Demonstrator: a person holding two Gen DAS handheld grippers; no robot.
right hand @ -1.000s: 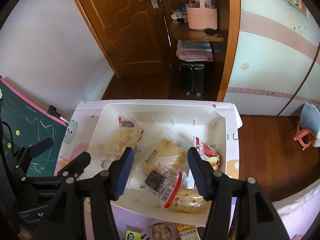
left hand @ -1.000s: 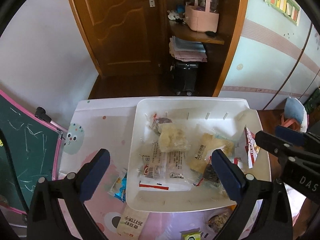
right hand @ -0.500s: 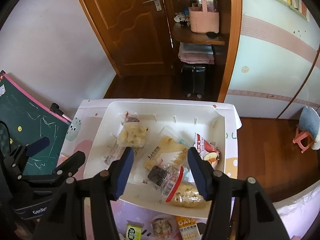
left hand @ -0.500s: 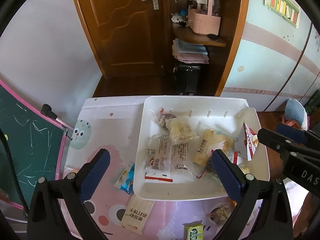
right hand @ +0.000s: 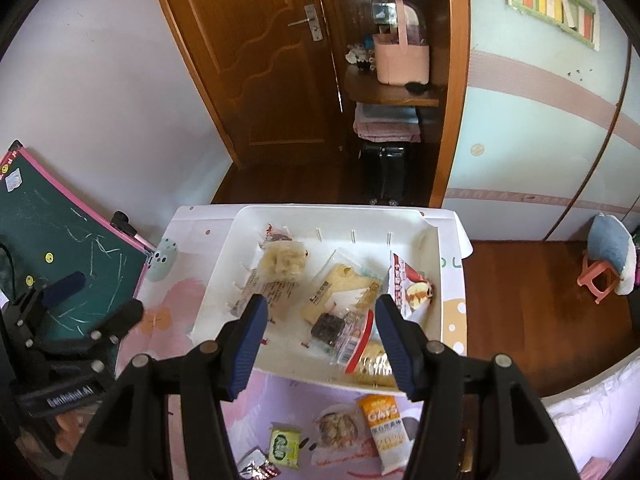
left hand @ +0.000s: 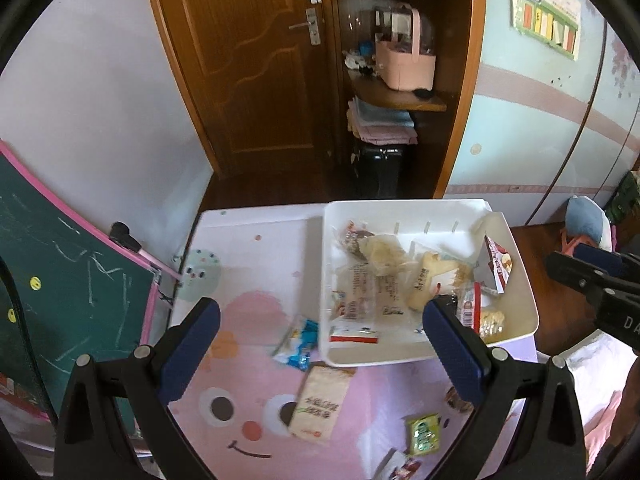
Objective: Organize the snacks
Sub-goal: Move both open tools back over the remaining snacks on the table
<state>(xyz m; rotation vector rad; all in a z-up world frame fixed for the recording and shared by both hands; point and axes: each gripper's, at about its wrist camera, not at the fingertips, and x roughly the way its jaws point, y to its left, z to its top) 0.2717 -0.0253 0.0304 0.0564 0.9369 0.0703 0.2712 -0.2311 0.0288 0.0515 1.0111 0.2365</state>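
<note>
Both your claws, left claw and right claw, hang open and empty (nothing gripped) above the white bin; loose packets wait lower frame, like the green packet.

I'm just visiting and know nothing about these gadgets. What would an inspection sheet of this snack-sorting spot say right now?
Surface: small table under a pink cartoon cover.
Job's things: white bin with several wrapped snacks inside; outside it lie a blue packet, a tan packet, a green packet, an oats bar and a round snack.
Clutter: nothing seen.
Grippers: left tool open, holding nothing; right tool open, holding nothing, above the bin's near edge.
Cables: one dark cord at the far left edge.
Surroundings: green chalkboard, wooden door, pink basket on a shelf, pink stool.
</note>
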